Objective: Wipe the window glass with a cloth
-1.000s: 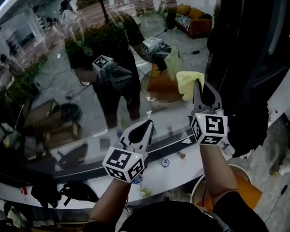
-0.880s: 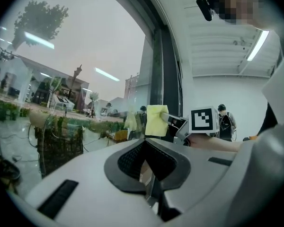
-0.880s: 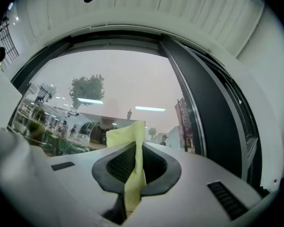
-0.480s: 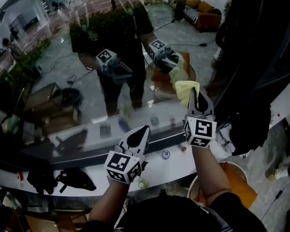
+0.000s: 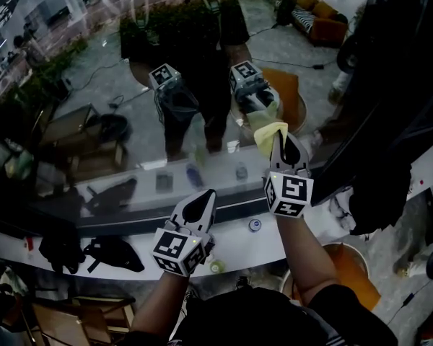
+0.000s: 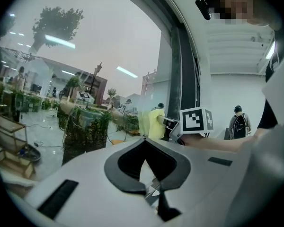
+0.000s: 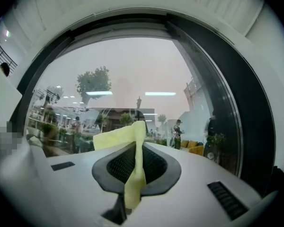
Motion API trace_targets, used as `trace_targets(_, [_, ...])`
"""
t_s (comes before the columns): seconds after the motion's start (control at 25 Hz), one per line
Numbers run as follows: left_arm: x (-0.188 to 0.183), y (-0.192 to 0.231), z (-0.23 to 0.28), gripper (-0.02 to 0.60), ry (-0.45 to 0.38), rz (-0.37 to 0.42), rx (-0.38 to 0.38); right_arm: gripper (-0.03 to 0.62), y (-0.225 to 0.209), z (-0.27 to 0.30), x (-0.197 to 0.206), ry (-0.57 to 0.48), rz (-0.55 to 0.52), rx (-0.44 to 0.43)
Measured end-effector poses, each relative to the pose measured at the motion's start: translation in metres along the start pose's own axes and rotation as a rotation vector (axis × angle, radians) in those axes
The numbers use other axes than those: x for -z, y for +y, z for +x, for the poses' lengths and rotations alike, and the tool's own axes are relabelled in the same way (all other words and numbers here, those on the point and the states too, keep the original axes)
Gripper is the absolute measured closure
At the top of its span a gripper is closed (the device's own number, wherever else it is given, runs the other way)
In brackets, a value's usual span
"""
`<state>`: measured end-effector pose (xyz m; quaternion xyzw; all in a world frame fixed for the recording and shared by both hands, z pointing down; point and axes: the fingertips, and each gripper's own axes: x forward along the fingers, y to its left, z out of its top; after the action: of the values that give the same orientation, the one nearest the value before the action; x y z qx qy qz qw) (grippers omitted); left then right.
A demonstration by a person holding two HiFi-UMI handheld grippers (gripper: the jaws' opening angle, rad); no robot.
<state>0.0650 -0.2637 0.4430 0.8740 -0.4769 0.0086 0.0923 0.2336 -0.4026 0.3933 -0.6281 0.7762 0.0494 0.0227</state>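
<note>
right gripper (image 5: 278,138) clamps yellow cloth (image 5: 268,131) | cloth sticks out at its 12 o'clock, seemingly meeting window glass (image 5: 115,85) | left gripper (image 5: 206,194) closed, empty, at 7 o'clock, farther off glass

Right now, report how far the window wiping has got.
Done: the cloth is picked up and pinched in the right gripper's shut fingers. In hand: the cloth meets its own reflection, so it seems pressed against the glass. The left gripper is shut, empty and idle lower down. Left: no cleaned patch can be told apart, so count most of the pane as to do.
</note>
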Motion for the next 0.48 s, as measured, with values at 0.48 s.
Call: trace_targets(0.48, [0.003,0.055,-0.066,0.577,0.005,-0.004,-0.068,0.555,0.083,-0.003,0.013,-0.009,0.126,0.015])
